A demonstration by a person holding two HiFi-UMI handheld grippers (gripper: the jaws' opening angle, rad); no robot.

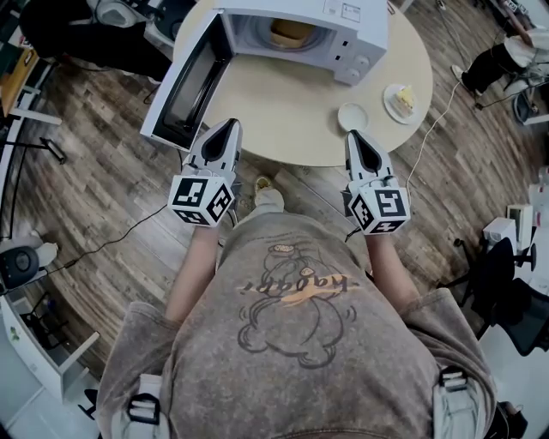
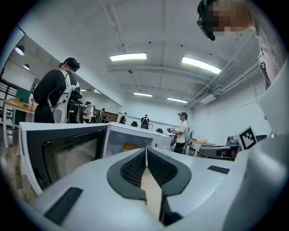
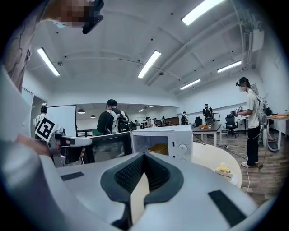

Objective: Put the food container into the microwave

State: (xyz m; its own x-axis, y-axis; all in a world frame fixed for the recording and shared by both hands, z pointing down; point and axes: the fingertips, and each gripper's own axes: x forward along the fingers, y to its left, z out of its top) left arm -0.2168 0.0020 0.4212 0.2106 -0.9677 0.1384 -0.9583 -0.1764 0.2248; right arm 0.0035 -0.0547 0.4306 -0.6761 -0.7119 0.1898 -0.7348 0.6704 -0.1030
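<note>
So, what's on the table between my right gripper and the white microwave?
In the head view, a small round white dish sits on the bare beige tabletop just ahead of the right gripper, short of the white microwave.

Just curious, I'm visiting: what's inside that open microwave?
A yellowish food container sits inside the microwave. The casing hides the cavity's deeper corners and the container's contents.

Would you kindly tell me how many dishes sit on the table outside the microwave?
2: a small white dish near the table edge, ahead of the right gripper, and a plate with yellow food just right of it. The microwave may hide more.
</note>
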